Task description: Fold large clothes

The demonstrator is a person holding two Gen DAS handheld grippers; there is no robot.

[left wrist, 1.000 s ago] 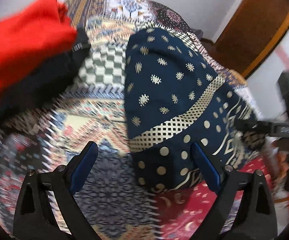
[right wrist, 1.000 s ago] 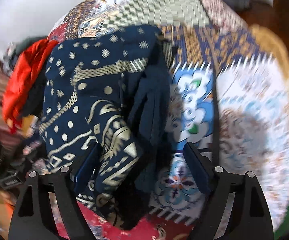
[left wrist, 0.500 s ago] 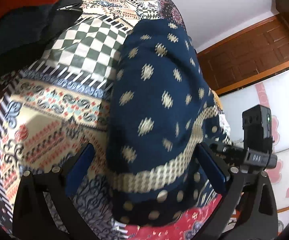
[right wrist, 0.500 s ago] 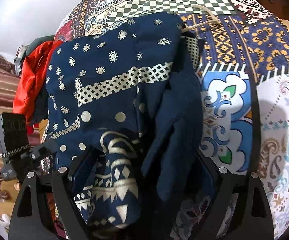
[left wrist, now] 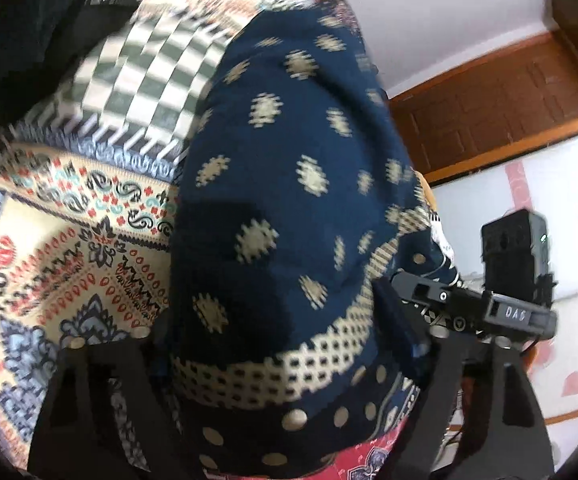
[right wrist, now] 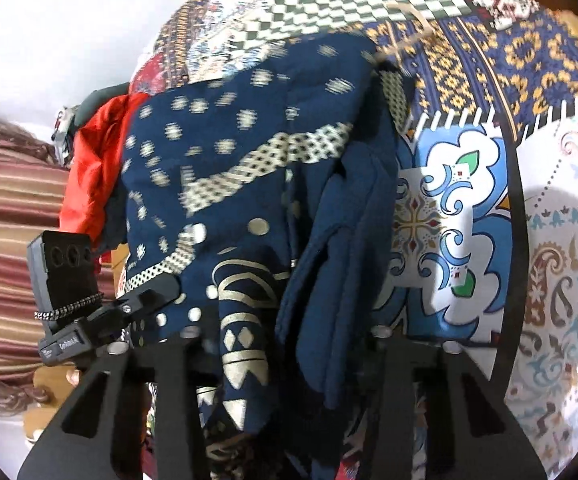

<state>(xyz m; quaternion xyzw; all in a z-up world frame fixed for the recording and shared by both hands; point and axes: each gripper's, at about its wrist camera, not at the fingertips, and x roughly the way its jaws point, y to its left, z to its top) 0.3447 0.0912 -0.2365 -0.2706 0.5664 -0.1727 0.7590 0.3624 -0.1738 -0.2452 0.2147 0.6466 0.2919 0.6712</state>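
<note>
A navy garment with cream motifs [left wrist: 289,208] lies on the patchwork bedspread [left wrist: 69,232] and fills both views. My left gripper [left wrist: 281,344] is open, its fingers either side of the garment's near hem, which bulges between them. My right gripper [right wrist: 285,344] is open too, its fingers straddling the bunched folds of the garment [right wrist: 249,184] at the bed's edge. The fingertips are hidden by cloth. Each gripper shows in the other's view, the right one [left wrist: 469,300] and the left one [right wrist: 101,320].
A red cloth [right wrist: 97,168] and dark clothes [left wrist: 29,40] are piled beyond the garment. A wooden door [left wrist: 489,108] and a white wall stand behind the bed. A striped fabric [right wrist: 9,220] hangs at the left of the right wrist view.
Both grippers have pushed forward onto the garment's near edge; the cloth now lies between their fingers. The fingers have drawn somewhat closer together.
</note>
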